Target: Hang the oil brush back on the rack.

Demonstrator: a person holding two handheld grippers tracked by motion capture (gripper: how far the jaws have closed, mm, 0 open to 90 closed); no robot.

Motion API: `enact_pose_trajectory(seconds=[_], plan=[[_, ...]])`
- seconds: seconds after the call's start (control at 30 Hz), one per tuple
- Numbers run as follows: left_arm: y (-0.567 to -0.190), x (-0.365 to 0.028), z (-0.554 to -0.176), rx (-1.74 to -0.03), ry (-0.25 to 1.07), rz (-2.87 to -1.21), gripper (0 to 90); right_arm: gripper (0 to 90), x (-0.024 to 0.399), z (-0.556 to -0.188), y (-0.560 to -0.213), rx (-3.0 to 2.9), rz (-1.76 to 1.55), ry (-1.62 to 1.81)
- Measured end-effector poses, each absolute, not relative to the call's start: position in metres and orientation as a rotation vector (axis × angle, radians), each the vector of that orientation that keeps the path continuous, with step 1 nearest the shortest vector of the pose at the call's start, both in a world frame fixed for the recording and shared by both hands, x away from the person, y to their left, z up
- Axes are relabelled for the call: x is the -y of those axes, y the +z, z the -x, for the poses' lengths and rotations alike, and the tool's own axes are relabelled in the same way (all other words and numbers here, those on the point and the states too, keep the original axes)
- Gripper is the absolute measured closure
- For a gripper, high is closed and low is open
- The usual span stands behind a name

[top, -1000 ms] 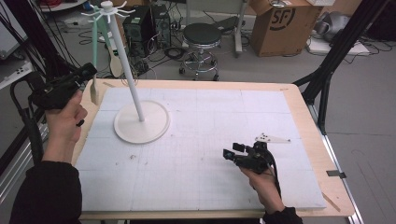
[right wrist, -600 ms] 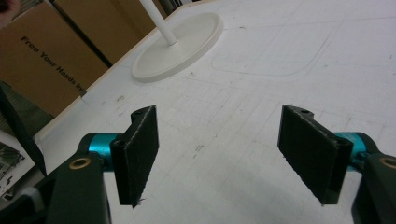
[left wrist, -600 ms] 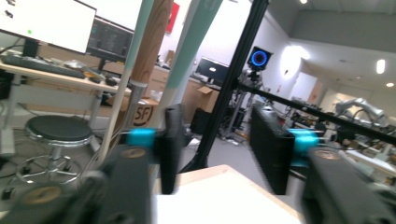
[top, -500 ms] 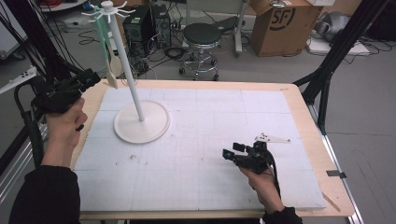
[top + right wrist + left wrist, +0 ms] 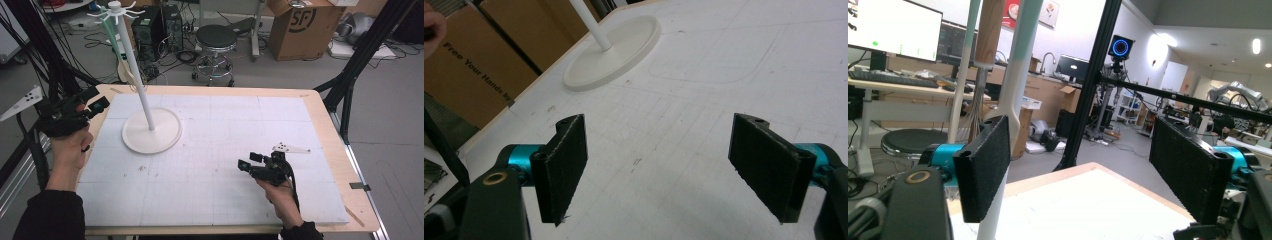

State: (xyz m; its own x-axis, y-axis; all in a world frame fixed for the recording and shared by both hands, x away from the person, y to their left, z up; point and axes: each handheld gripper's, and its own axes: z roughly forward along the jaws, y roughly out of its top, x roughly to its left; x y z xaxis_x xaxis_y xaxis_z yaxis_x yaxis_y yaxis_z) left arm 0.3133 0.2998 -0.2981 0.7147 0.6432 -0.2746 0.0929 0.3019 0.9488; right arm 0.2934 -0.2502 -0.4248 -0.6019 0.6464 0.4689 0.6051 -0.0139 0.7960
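Note:
A white hook stand (image 5: 135, 60) rises from its round base (image 5: 152, 131) on the left of the white mat. A mint-handled utensil (image 5: 113, 36) and a wooden-handled one (image 5: 128, 75) hang from its top hooks. My left gripper (image 5: 96, 104) hovers at the table's left edge beside the stand. Its jaws have just been opening and nothing is between them. In the left gripper view (image 5: 1083, 165) the wooden handle (image 5: 989, 30) and the mint handle (image 5: 1020, 60) hang just behind the left pad. My right gripper (image 5: 247, 162) rests low over the mat, open and empty, its jaws having just widened a little (image 5: 659, 170).
The white mat (image 5: 225, 120) covers a wooden table (image 5: 325, 115). Behind the table stand a black stool (image 5: 216, 37), a cardboard box (image 5: 300, 22) and computer towers (image 5: 160, 25). A black frame leg (image 5: 360, 55) slants down at the right.
The left gripper's jaws have opened wide, and the hand has sunk a little beside the stand. The right hand has stayed in place.

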Motion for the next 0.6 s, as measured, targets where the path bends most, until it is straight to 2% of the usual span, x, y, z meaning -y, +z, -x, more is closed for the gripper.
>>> enact_pose_trajectory(seconds=[0.6], plan=[[-0.337, -0.268, -0.299, -0.706, 0.337, -1.308, 21.3, 23.0, 0.250, -0.290, -0.422, -2.158, -1.376, 1.732]])
